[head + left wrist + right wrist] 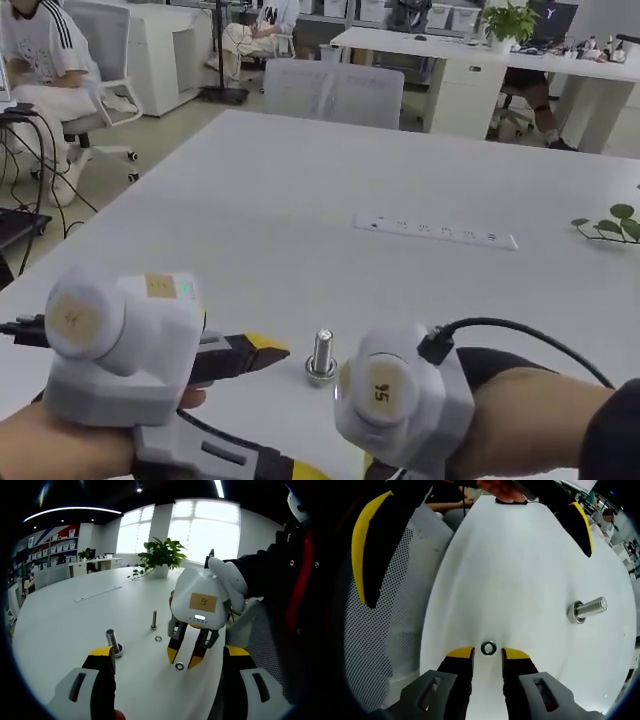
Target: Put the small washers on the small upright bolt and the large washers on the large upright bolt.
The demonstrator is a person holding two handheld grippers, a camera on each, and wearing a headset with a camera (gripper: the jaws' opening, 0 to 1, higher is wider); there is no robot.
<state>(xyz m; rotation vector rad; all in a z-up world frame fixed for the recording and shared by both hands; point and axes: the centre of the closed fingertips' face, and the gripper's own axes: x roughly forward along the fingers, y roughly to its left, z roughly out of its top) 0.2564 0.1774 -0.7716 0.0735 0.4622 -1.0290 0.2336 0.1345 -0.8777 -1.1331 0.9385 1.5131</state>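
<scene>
The right gripper (488,653) hangs low over the surface (300,200), close to the edge nearest the person. Its fingers (460,655) stand a little apart and clamp nothing. A washer (488,648) lies flat on the surface just ahead of their yellow tips, in line with the gap and not gripped. In the right gripper view the edge of the surface runs close beside this washer, with a mesh chair (385,630) past it, so there is little room on that side.

The left gripper (169,652) is held off the surface with its fingers (102,655) wide apart and empty. The large upright bolt (321,352) stands just beside its left finger, between the two grippers in the head view. There is a ring at the bolt's foot, but I cannot tell if it is a washer.

In the left gripper view a second washer (158,638) lies flat between the large bolt and the right gripper. The small upright bolt (153,619) stands just beyond it, apart from it.

Past the bolts the surface is bare and broad. A power strip (435,231) lies well apart toward the far edge, and plant leaves (610,225) reach in at the right edge.
</scene>
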